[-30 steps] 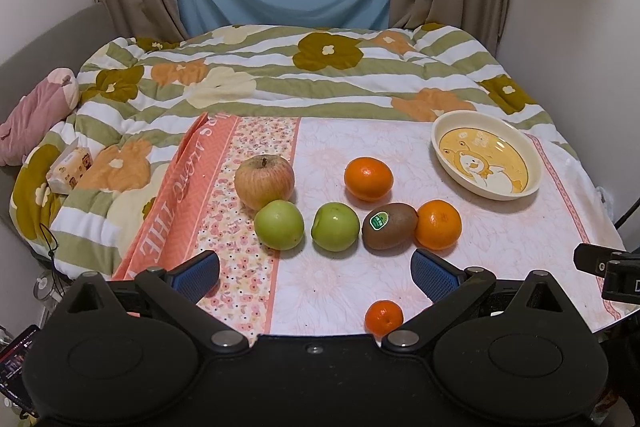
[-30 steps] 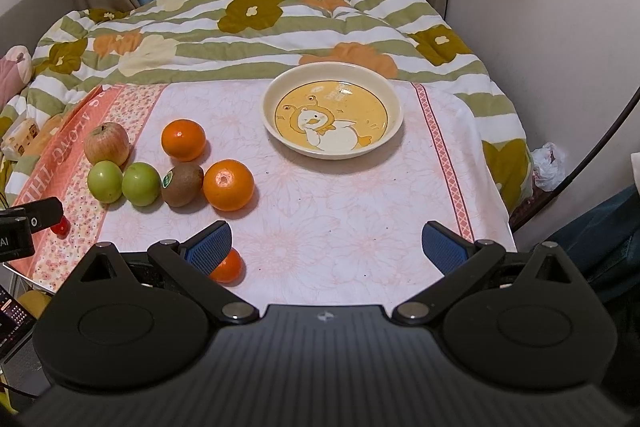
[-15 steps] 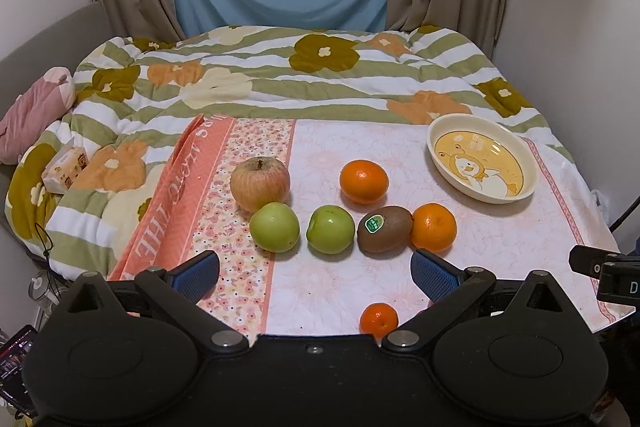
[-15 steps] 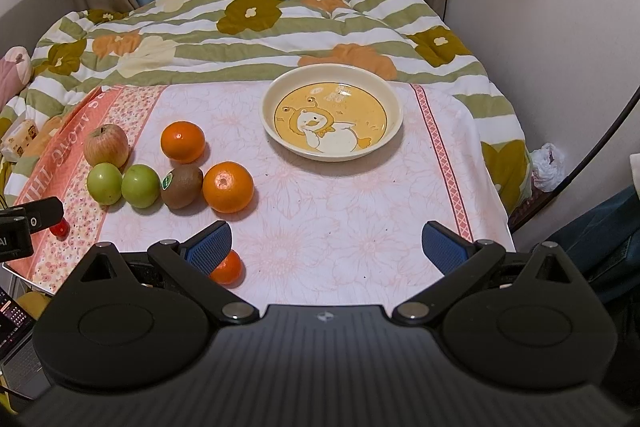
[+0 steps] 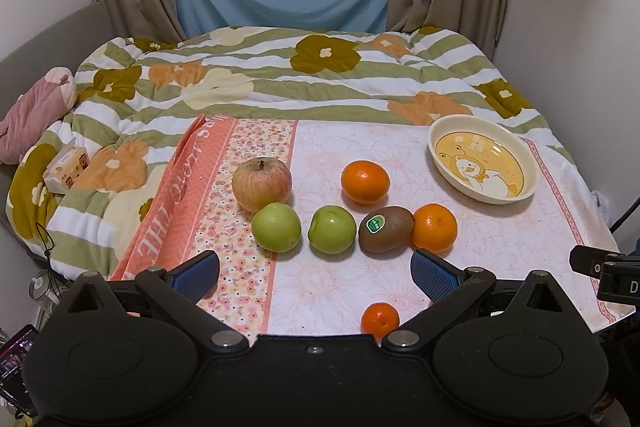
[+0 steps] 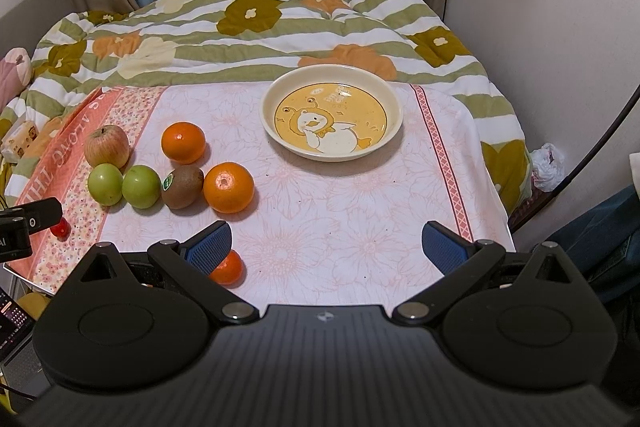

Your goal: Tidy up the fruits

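**Fruit all still on the cloth, nothing picked yet**

So the fruits are bunched in the middle of the left wrist view: a red apple, two green apples, a kiwi touching a big orange, another orange further back, and a small mandarin alone at bottom centre, near the table's front edge. The duck dish sits empty at upper centre of the right wrist view, well apart from the pile.

Both claws are spread wide and holding nothing: the left gripper hangs just short of the green apples and kiwi, the right gripper over bare tablecloth below the dish.

My read: this is the very start, first pick not made. Presumably the fruit goes in the dish. Next move needs one claw lowered around a single fruit, and the mandarin or the big orange look easiest.

Room-wise, lots of open cloth between pile and dish. Watch the front edge by the mandarin; round fruit rolls. A tiny red thing sits at lower left of the right wrist view; can't tell what.
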A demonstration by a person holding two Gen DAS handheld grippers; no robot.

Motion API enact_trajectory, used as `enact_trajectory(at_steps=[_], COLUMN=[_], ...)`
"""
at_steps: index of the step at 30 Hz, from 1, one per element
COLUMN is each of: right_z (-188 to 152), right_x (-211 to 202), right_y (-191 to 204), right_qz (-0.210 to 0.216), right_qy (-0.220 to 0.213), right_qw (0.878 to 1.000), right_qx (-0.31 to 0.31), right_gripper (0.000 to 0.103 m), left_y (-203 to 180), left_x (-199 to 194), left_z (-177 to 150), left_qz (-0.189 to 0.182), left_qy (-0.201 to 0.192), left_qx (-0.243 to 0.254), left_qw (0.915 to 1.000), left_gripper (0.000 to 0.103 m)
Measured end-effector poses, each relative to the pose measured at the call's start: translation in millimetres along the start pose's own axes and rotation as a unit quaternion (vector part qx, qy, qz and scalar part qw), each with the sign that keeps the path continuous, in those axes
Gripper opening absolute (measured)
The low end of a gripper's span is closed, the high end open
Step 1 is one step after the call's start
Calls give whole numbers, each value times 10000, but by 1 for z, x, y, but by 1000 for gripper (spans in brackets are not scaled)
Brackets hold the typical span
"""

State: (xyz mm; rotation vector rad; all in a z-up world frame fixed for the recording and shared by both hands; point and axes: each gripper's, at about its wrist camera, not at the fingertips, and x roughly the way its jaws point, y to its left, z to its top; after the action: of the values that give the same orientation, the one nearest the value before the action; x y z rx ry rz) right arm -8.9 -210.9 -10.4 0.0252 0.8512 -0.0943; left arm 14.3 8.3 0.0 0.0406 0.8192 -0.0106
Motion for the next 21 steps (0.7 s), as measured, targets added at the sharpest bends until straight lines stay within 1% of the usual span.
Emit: enact_trajectory(at_steps=[21], right_z=[4], right_x=[-3], right_y=[-2], right_qz=[6], right_qy=[-30], right_qw=[10000], right_qx=[-16], right_gripper=[103], left_y=[2], left_x=[-3], left_z=[-2], left_qz=[21], left_qy=[-4], left_qx=[-42], left_qw=[10000], left_gripper=[103])
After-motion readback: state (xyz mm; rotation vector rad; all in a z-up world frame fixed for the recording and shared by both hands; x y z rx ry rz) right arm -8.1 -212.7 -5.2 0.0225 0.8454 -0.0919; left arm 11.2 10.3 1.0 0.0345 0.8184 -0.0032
